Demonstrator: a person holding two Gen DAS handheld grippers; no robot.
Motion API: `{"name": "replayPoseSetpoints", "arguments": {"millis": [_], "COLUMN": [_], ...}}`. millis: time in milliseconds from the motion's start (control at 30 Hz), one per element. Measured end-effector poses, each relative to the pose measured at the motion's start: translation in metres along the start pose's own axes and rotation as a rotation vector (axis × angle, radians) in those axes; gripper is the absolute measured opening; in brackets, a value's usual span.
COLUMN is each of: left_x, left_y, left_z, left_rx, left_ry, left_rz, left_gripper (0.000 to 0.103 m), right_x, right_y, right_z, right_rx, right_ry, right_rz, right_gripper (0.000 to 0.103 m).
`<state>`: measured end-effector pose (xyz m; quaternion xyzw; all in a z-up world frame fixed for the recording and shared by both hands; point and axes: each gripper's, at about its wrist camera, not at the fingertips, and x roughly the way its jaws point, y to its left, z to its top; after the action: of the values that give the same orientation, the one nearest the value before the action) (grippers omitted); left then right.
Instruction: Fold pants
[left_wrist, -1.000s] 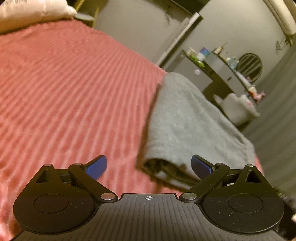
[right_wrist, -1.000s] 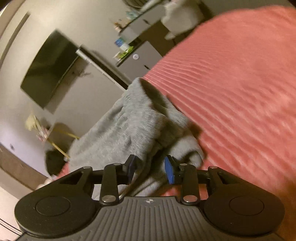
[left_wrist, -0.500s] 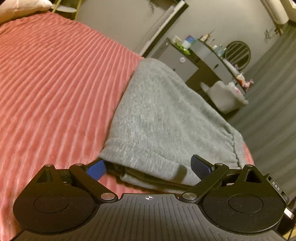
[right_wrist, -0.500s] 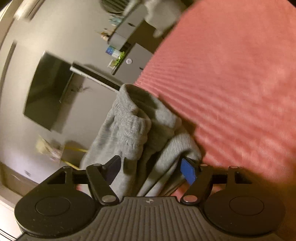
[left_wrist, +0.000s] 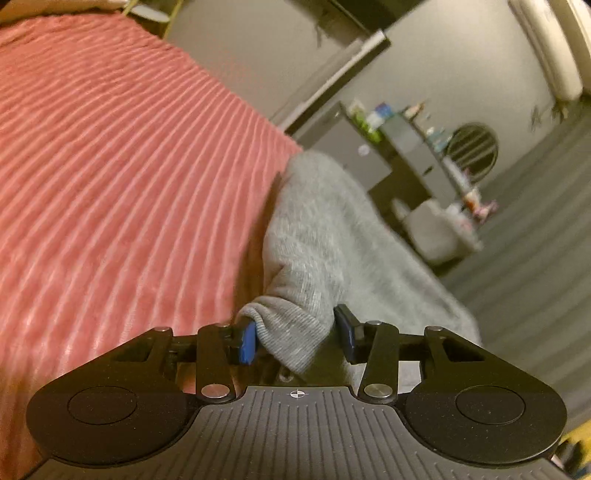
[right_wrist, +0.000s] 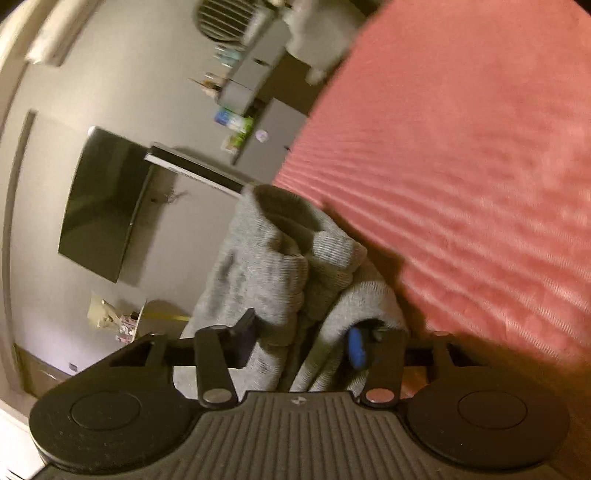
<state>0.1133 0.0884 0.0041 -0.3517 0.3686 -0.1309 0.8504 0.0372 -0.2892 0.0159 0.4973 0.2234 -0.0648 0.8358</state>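
Grey knitted pants (left_wrist: 325, 236) lie folded on a pink ribbed bedspread (left_wrist: 122, 177), near the bed's edge. My left gripper (left_wrist: 295, 338) is shut on a ribbed cuff end of the pants, which bunches between the blue pads (left_wrist: 246, 342). In the right wrist view the same pants (right_wrist: 266, 266) show their ribbed waistband and stacked layers. My right gripper (right_wrist: 301, 338) is shut on these bunched layers, and the blue pad (right_wrist: 356, 347) presses into the cloth.
The pink bedspread (right_wrist: 461, 166) fills most of both views. Beyond the bed edge stand a grey dresser (left_wrist: 399, 155) with bottles, a round mirror (left_wrist: 472, 147), a white chair (left_wrist: 432, 229) and a wall-mounted TV (right_wrist: 99, 210).
Both grippers have closed on the pants: the left from wide open onto the cuff end, the right from open onto the waistband layers. The cloth now bunches and lifts between the pads.
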Motion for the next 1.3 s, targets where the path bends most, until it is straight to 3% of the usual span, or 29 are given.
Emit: {"name": "replayPoseSetpoints", "arguments": {"millis": [133,267,333,400,433,533,633,700,767,833,900,1000,1100,1167,1300], "left_x": [0.017,0.000,-0.009,-0.003,0.005,0.001,-0.025,-0.048,-0.074,-0.077,-0.061,-0.022,0.010,0.008,-0.004], "left_y": [0.003,-0.006,-0.006,-0.004,-0.002,-0.008,-0.010,-0.014,-0.019,-0.018,-0.012,-0.001,0.010,0.013,0.009], "left_z": [-0.010,-0.008,-0.007,-0.009,-0.012,-0.015,-0.016,-0.017,-0.017,-0.011,-0.002,0.002,-0.009,-0.013,-0.013], "left_rx": [0.075,0.091,0.098,0.105,0.105,0.120,0.050,0.050,0.077,0.058,0.020,-0.007,-0.060,-0.084,-0.015], "left_ry": [0.049,0.011,-0.012,0.025,0.050,0.026,-0.020,-0.120,-0.254,-0.303,-0.256,-0.092,0.123,0.145,0.178], "left_rz": [0.092,0.059,0.037,0.073,0.105,0.112,0.116,0.167,0.176,0.120,0.076,0.078,0.032,0.024,0.089], "left_gripper": [0.051,0.050,0.050,0.050,0.050,0.050,0.046,0.047,0.055,0.095,0.096,0.087,0.051,0.046,0.043], "right_x": [0.013,0.008,-0.007,-0.009,-0.003,0.005,-0.004,-0.013,-0.015,-0.014,-0.012,-0.007,-0.007,-0.008,-0.008], "right_y": [-0.006,0.001,0.001,-0.001,-0.002,0.000,0.000,-0.004,-0.007,-0.009,-0.010,-0.008,-0.007,-0.007,-0.005], "right_z": [-0.001,0.002,0.003,0.003,0.002,-0.001,0.001,0.000,0.001,0.000,-0.003,-0.007,-0.009,-0.011,-0.012], "right_rx": [-0.092,-0.129,-0.093,-0.115,-0.128,-0.172,-0.126,-0.108,-0.099,-0.083,-0.082,-0.112,-0.136,-0.146,-0.162], "right_ry": [0.052,0.061,0.028,0.017,0.034,0.042,0.039,0.024,0.021,0.022,0.025,0.031,0.036,0.033,0.037], "right_rz": [-0.111,-0.111,-0.060,-0.059,-0.098,-0.140,-0.135,-0.132,-0.133,-0.129,-0.129,-0.136,-0.143,-0.150,-0.155], "right_gripper": [0.046,0.047,0.047,0.047,0.046,0.047,0.048,0.049,0.049,0.054,0.060,0.064,0.065,0.065,0.068]}}
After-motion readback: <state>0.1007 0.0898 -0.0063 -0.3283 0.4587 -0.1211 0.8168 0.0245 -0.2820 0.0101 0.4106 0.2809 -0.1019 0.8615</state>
